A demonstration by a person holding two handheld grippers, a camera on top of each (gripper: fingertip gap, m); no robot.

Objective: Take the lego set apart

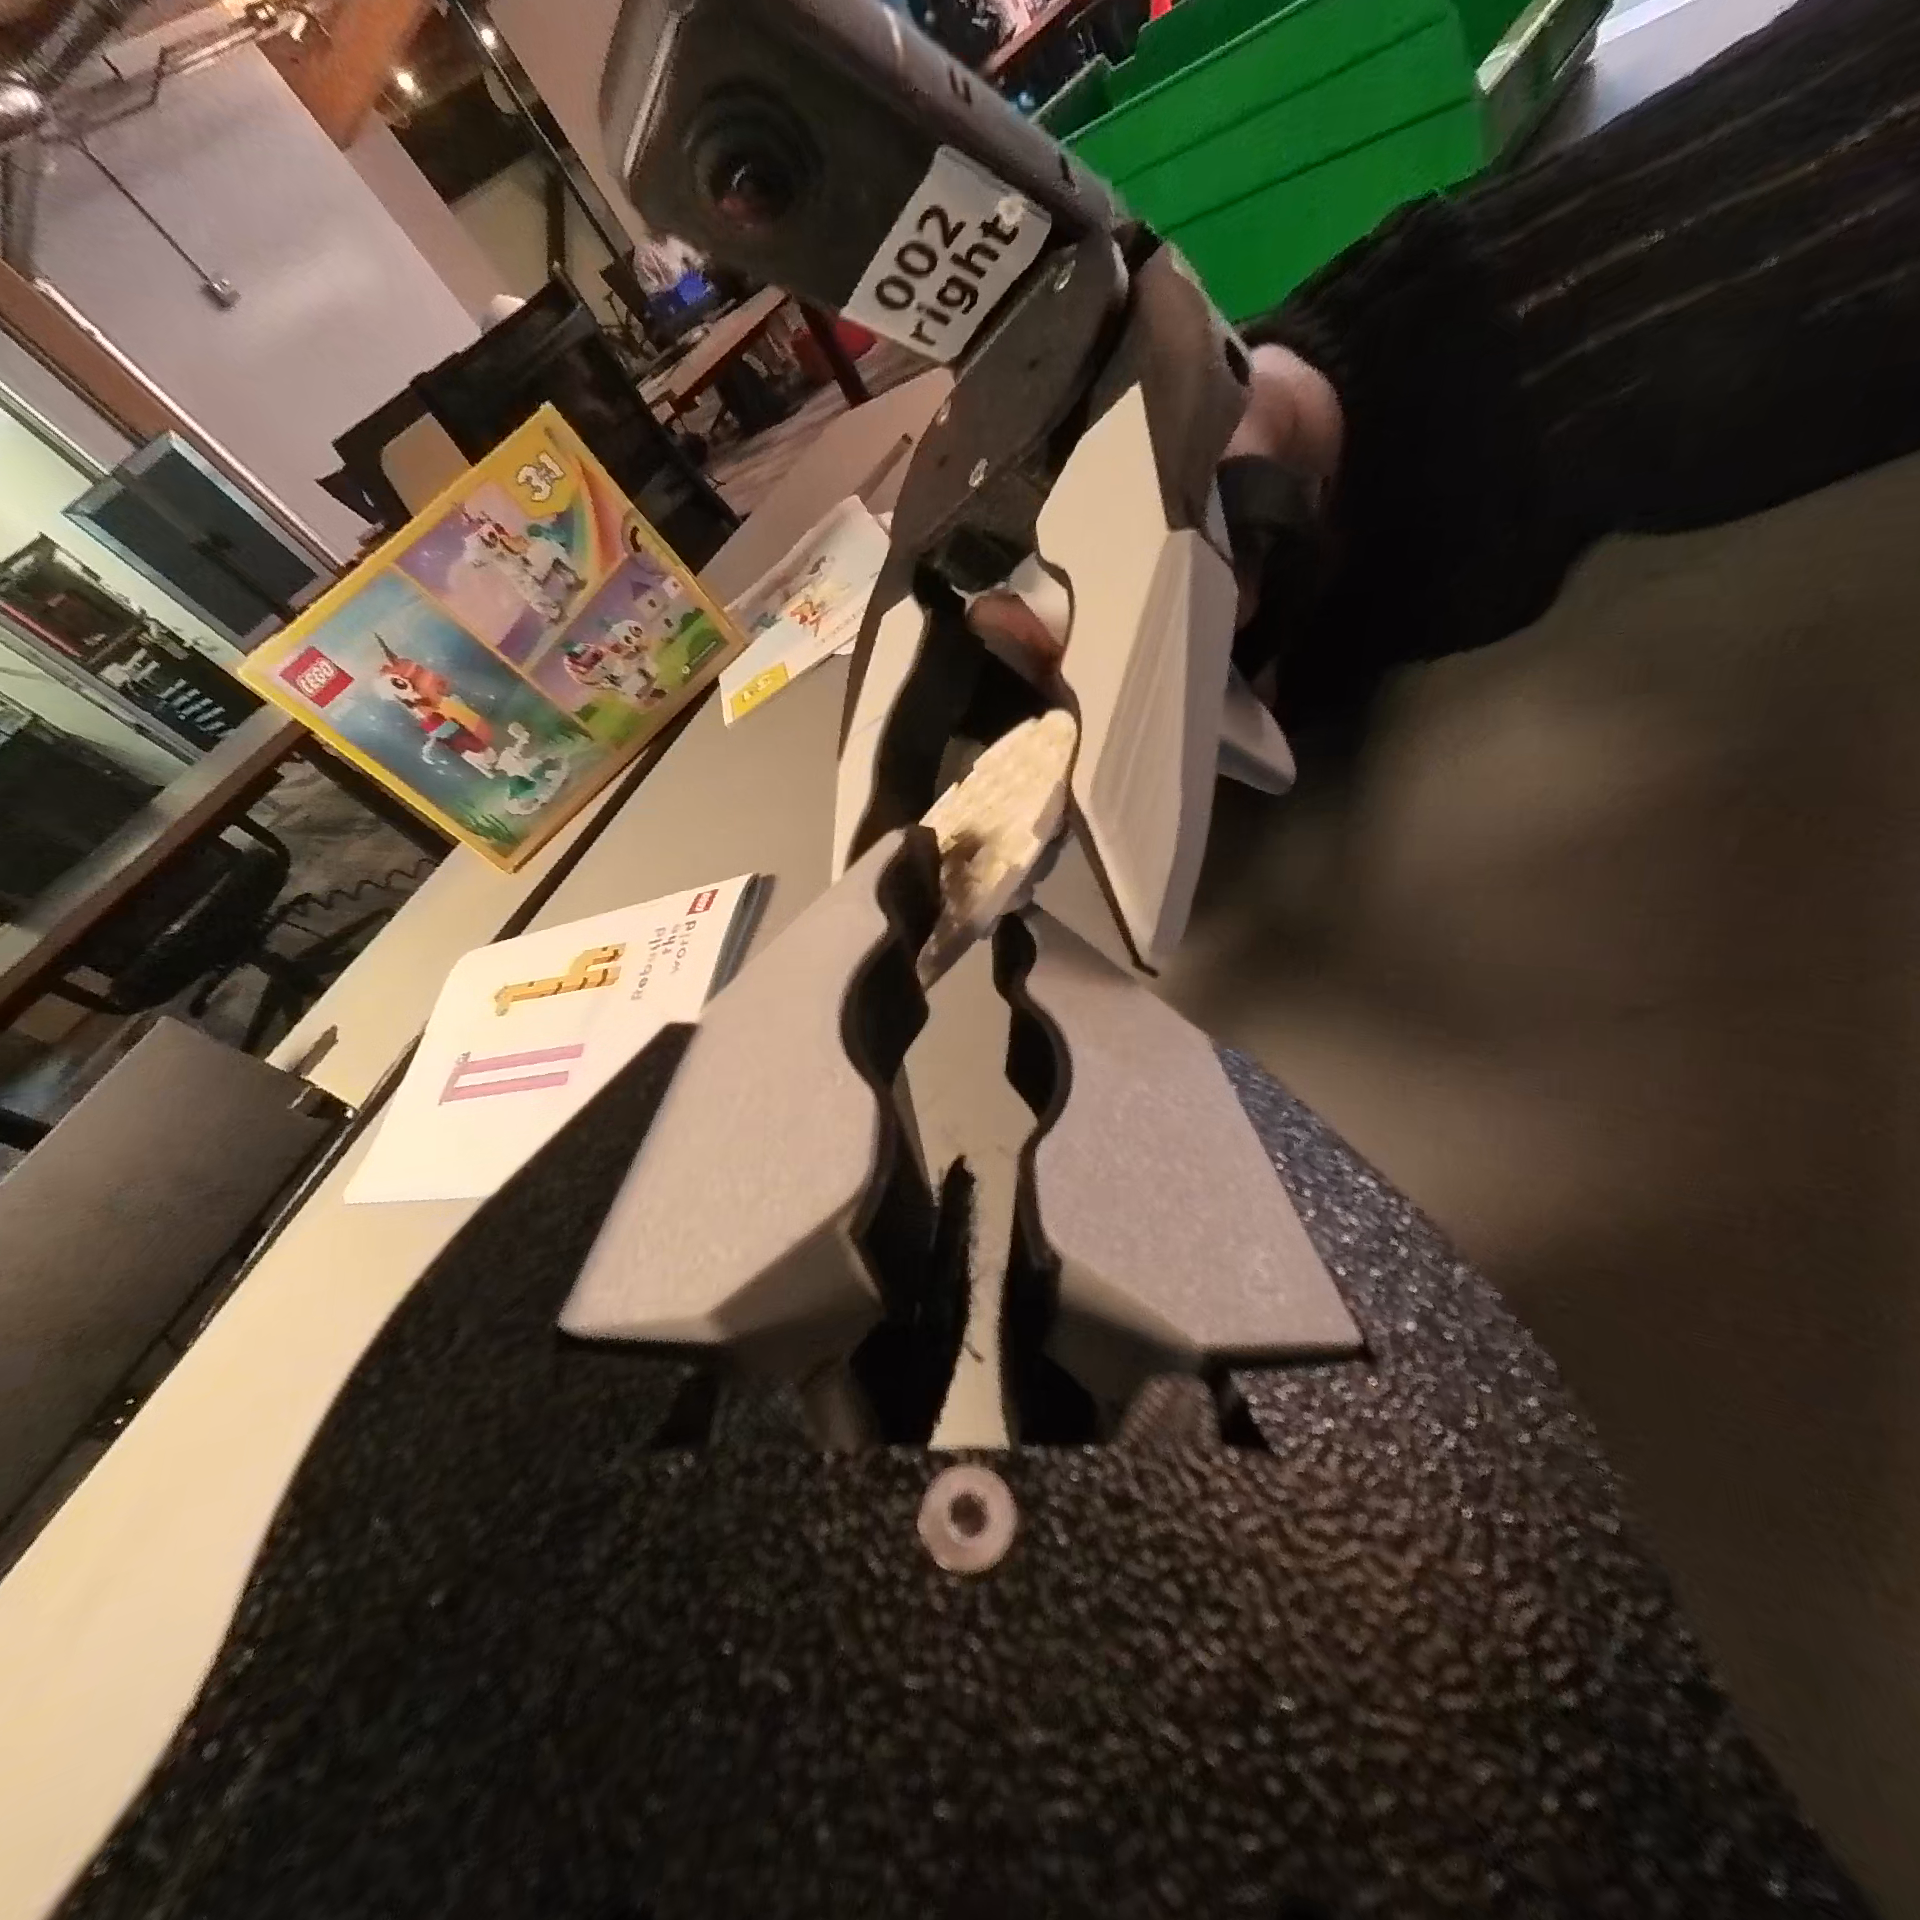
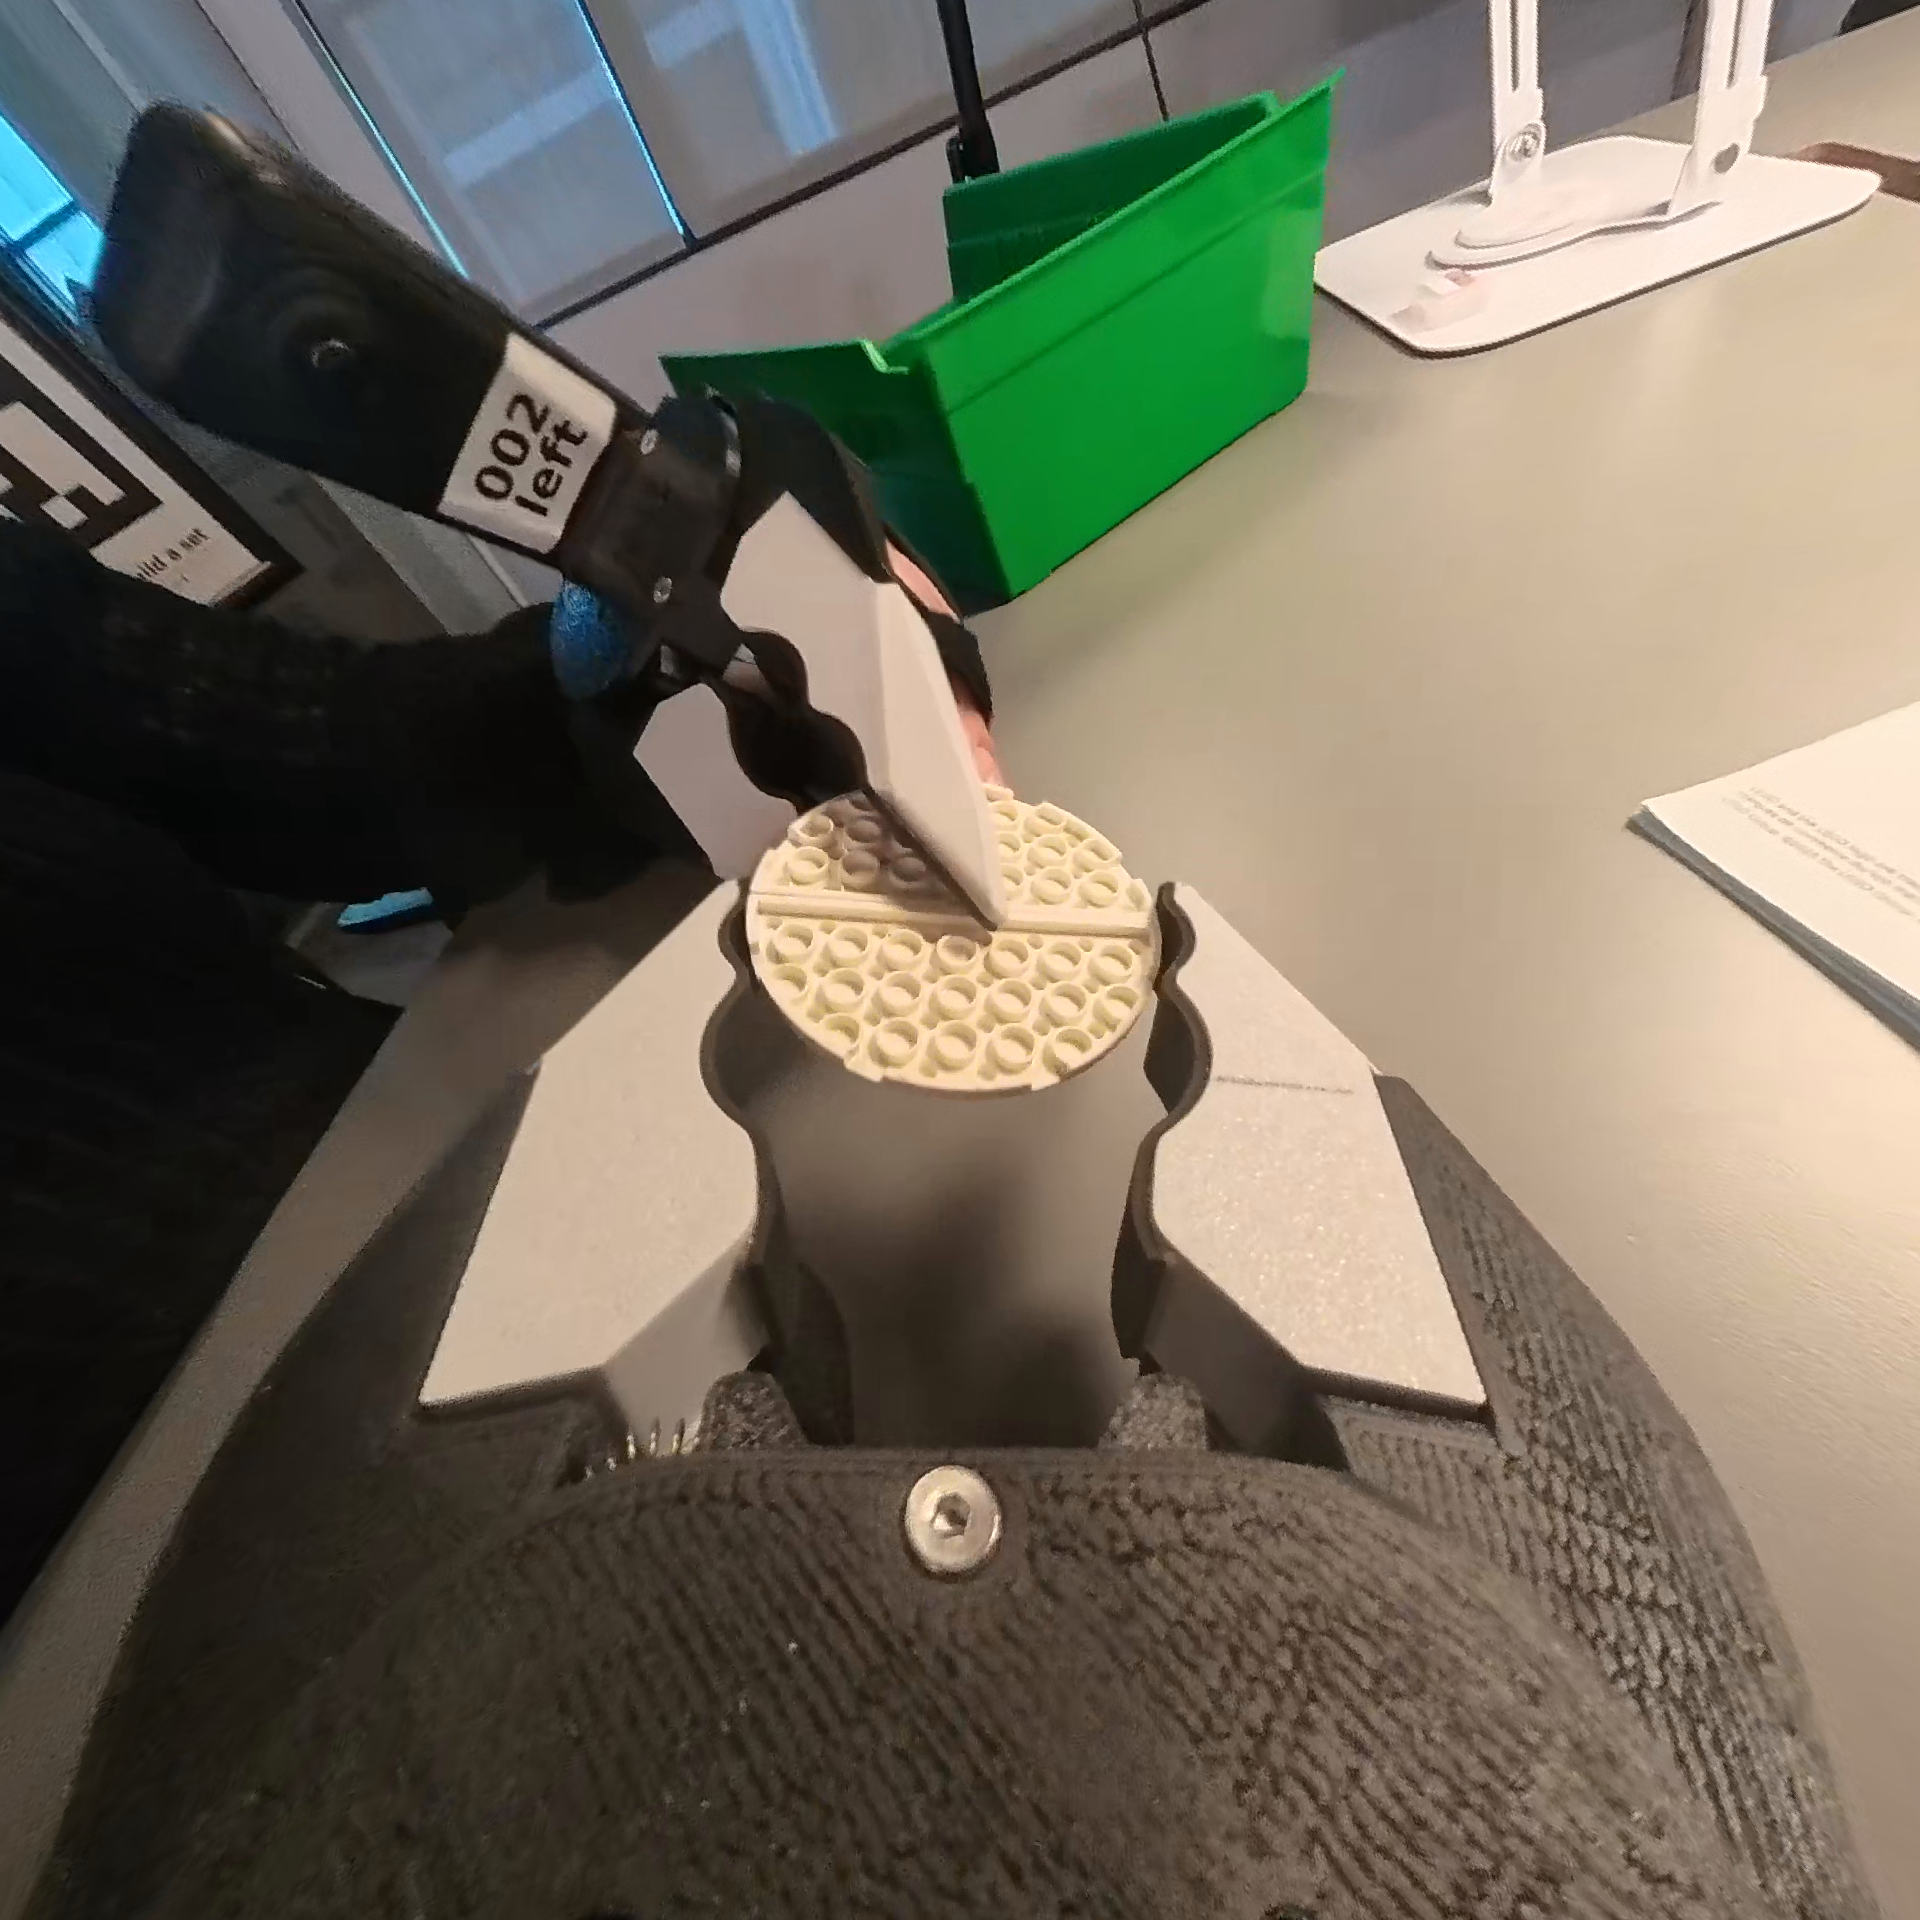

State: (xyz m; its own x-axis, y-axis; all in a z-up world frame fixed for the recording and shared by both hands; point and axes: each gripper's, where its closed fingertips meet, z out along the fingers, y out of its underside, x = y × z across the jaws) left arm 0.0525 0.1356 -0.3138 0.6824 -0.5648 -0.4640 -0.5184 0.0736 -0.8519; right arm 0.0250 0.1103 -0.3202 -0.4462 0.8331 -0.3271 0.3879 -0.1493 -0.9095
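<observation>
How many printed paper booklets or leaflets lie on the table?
3, maybe more hidden: one white booklet beside the left gripper, one leaflet behind it near the box, one stack of pages at the right edge.

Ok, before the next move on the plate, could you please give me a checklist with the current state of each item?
1. Right tool clamps the round plate by opposite edges: ok.
2. Left tool is closed on the far half, with its upper finger tipped at the seam: ok.
3. Left tool's lower finger seats under the plate: cannot tell, hidden in the right wrist view.
4. The two halves have come apart: not ok, they sit flush along the seam.
5. Green bin stands open on the table behind the plate: ok.
</observation>
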